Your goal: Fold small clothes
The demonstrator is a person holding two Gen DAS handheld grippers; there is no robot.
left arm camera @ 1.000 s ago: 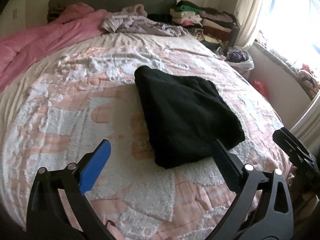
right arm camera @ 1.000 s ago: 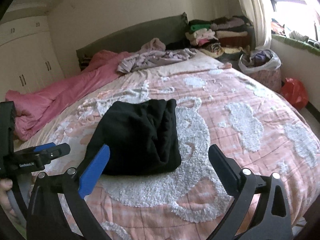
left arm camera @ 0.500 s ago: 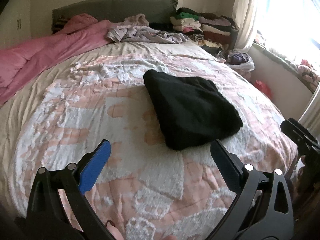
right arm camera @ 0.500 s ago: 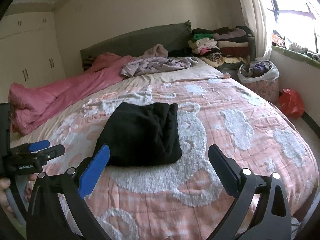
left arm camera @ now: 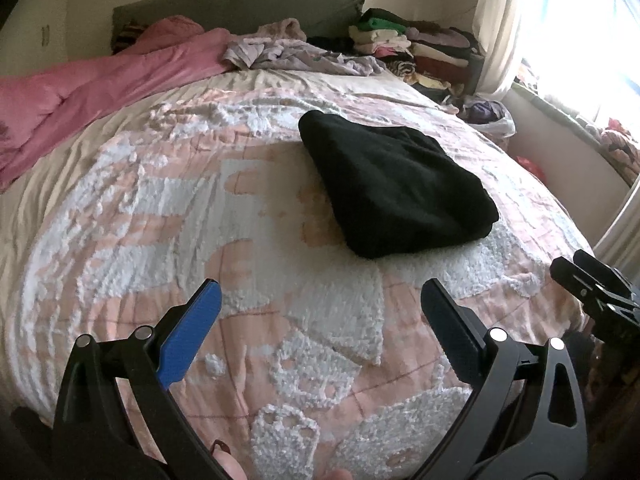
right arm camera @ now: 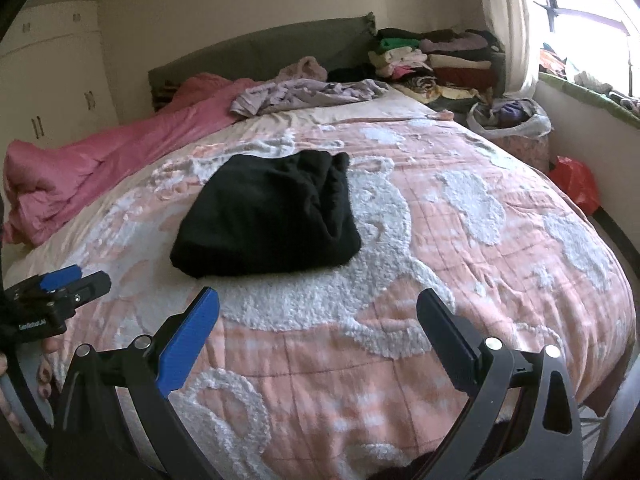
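Note:
A folded black garment (left arm camera: 394, 186) lies on the pink and white bedspread (left arm camera: 200, 220); it also shows in the right wrist view (right arm camera: 272, 216). My left gripper (left arm camera: 320, 294) is open and empty, held above the bed's near part, well short of the garment. My right gripper (right arm camera: 318, 302) is open and empty, also short of the garment. The right gripper shows at the right edge of the left wrist view (left arm camera: 596, 288). The left gripper shows at the left edge of the right wrist view (right arm camera: 60, 288).
A pink duvet (left arm camera: 100, 88) and crumpled lilac clothes (left arm camera: 296, 54) lie at the head of the bed. A stack of folded clothes (right arm camera: 436, 60) stands by the headboard. A bag of clothes (right arm camera: 508, 120) and a red bag (right arm camera: 576, 184) sit on the floor by the window.
Both grippers have drawn back from the black garment toward the foot of the bed. The garment lies unmoved. Both grippers stay open.

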